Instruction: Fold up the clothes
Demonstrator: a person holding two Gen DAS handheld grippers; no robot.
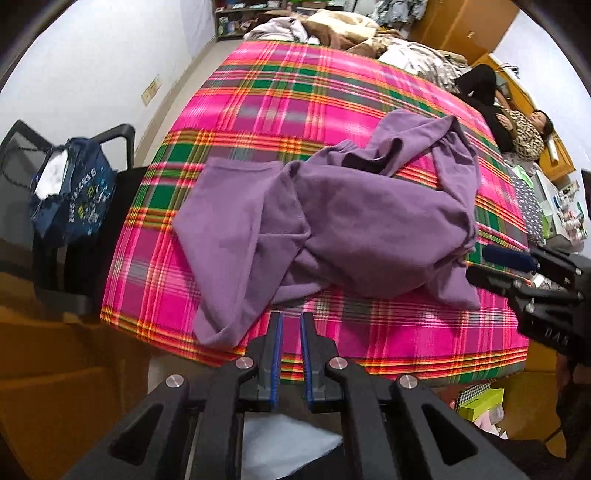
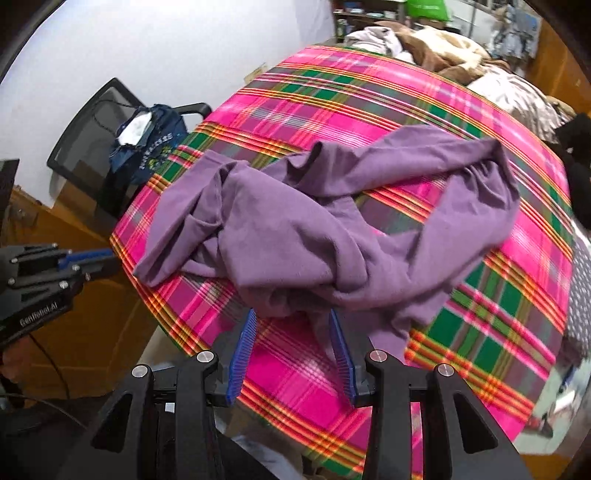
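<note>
One purple garment [image 2: 325, 236] lies beyond both hand-held grippers.

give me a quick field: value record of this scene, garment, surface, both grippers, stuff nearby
garment: purple top, crumpled and unfolded
surface: pink plaid bedcover
left gripper: jaws nearly closed with a narrow gap, holding nothing, near the garment's front edge
right gripper: jaws wide open, empty, at the garment's near edge
beside bed: navy bag on a black chair
far end: heaped blankets
fold progress: not started
</note>
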